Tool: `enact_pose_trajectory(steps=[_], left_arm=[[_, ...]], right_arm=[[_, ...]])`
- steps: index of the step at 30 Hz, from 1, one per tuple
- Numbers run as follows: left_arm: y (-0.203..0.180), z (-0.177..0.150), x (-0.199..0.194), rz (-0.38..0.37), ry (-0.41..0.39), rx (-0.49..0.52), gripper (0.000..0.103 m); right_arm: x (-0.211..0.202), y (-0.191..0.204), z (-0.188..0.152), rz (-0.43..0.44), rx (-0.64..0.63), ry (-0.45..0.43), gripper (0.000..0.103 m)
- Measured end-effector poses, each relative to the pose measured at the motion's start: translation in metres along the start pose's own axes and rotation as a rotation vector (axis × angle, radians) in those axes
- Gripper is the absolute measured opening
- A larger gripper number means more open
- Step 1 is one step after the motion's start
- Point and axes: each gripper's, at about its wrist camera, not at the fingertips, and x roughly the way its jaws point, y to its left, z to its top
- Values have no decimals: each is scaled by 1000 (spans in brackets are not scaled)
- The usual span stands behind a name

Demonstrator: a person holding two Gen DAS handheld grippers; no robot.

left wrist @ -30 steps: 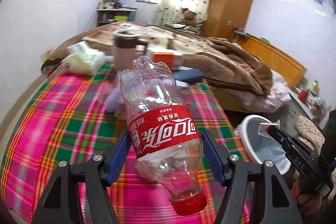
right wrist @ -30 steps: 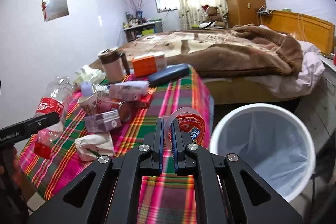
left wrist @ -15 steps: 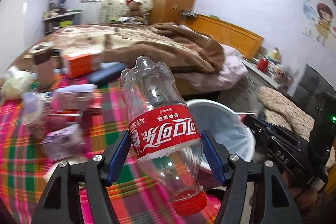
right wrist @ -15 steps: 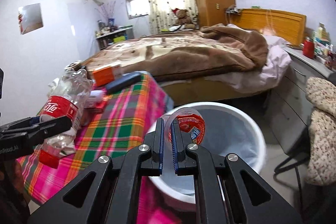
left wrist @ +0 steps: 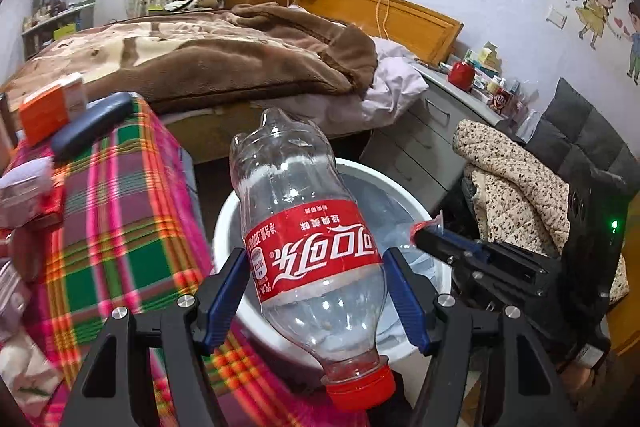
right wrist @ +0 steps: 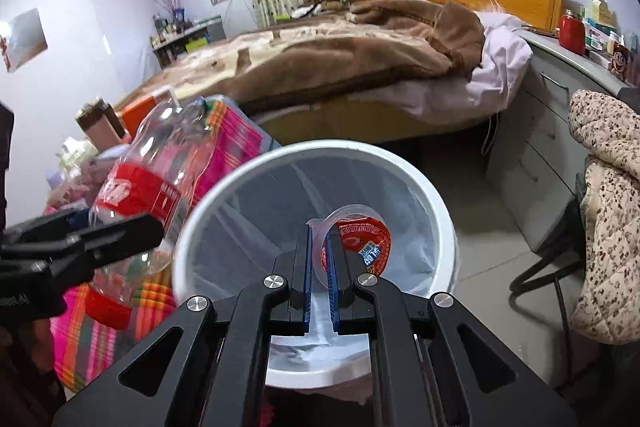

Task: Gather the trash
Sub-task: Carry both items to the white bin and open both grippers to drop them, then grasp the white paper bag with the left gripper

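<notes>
a cola bottle point(left wrist: 316, 251) and a lidded plastic cup point(right wrist: 358, 241) are pinched in the jaws over the white bin point(right wrist: 400, 163), unreleased; litter is left on the tabletop point(left wrist: 120, 219).

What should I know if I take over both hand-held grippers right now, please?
Left hand-held gripper: shut on the empty cola bottle, cap toward the camera, near the white bin.
Right hand-held gripper: shut on a small clear cup with a red lid, above the bin opening.
Done: both items carried to the bin; the visible part of the bin holds no trash.
Left: release both, then clear the remaining litter from the plaid table.
</notes>
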Motion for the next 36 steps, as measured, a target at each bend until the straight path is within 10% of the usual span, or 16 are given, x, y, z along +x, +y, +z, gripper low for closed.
enact_pose_trajectory(steps=[9, 14, 36], left_arm=[[1, 8, 28, -10, 48, 15, 69], [10, 7, 21, -10, 27, -5, 76], [59, -25, -77, 138, -126, -73, 76]], right_arm=[[12, -10, -1, -17, -26, 64, 7], [15, -11, -2, -42, -37, 73, 55], [-22, 32, 7, -7, -53, -81, 55]])
